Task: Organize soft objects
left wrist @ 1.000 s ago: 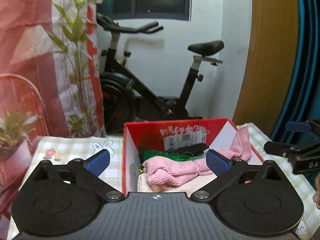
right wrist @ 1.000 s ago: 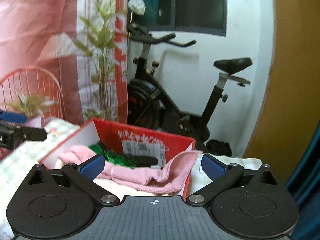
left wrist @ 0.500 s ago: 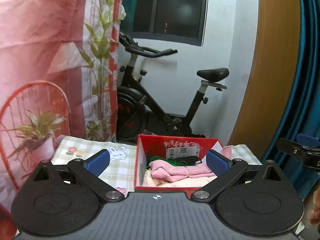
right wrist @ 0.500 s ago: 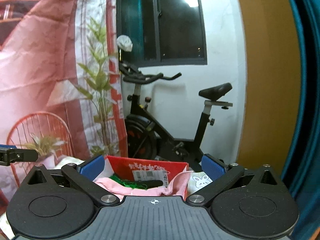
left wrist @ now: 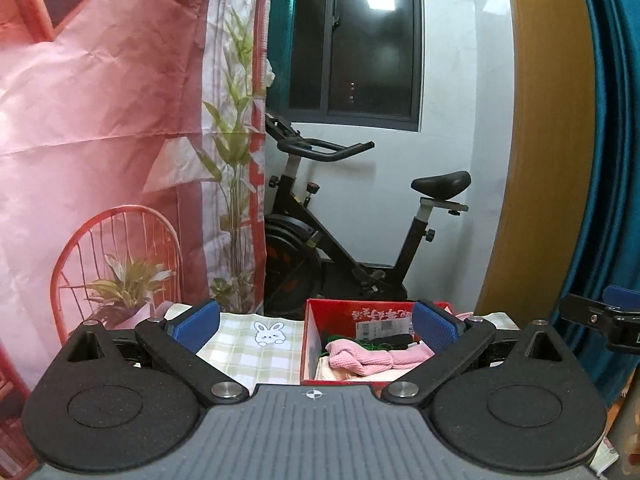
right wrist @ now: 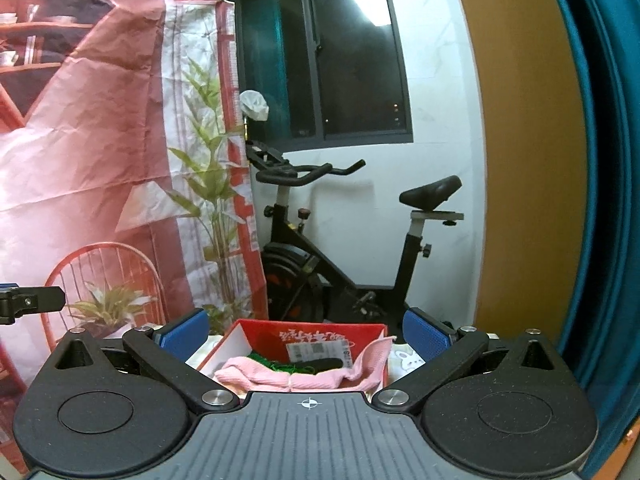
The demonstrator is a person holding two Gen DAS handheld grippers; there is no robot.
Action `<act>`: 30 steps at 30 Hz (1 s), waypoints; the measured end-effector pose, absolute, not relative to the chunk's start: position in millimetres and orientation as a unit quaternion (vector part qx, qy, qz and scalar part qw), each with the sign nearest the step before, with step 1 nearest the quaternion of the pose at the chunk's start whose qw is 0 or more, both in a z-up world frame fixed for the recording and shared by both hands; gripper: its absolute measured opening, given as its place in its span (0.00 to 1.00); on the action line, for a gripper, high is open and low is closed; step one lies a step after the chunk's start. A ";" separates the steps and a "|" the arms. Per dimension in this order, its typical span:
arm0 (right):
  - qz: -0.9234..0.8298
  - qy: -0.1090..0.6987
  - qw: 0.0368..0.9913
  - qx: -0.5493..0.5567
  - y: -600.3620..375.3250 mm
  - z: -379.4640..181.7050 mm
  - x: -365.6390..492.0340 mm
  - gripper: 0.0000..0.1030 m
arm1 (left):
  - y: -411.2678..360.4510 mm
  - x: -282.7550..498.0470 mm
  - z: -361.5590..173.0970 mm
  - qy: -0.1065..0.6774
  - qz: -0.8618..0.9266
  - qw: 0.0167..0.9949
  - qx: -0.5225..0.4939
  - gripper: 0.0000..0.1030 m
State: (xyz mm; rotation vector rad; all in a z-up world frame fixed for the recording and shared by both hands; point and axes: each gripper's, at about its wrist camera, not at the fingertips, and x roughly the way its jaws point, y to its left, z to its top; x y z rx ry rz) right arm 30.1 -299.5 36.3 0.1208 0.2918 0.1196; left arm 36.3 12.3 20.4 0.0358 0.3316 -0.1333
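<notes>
Black exercise bike (left wrist: 344,240) parked against the white wall under a dark window (left wrist: 360,40), and a pink printed backdrop (left wrist: 100,120) hanging on the left. On the bench (left wrist: 256,354), covered in a green checked cloth with a bunny print, sits the red cardboard box (left wrist: 374,312). Inside it, a pink knitted cloth (left wrist: 372,358) lies on top, one corner draped over the box's right wall, with something green and something black tucked behind.

Left claw (left wrist: 316,326) is spread wide, blue pads apart, nothing between them. Right claw (right wrist: 306,330), same story: wide apart and empty, above the near side of the box.

The box's lower contents are hidden by the claw bodies; the label print is too small to read.
</notes>
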 end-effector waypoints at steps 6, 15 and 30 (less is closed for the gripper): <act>0.057 0.149 0.986 0.057 -295.2 37.7 27.1 1.00 | 11.9 33.9 18.1 0.174 -0.054 0.983 0.019 1.00; 0.049 0.158 0.985 0.056 -296.5 34.6 25.9 1.00 | 13.1 34.4 12.7 0.190 -0.051 0.980 0.010 1.00; 0.045 0.167 0.984 0.051 -291.7 33.4 32.9 1.00 | 13.7 37.0 10.3 0.199 -0.039 0.979 0.019 1.00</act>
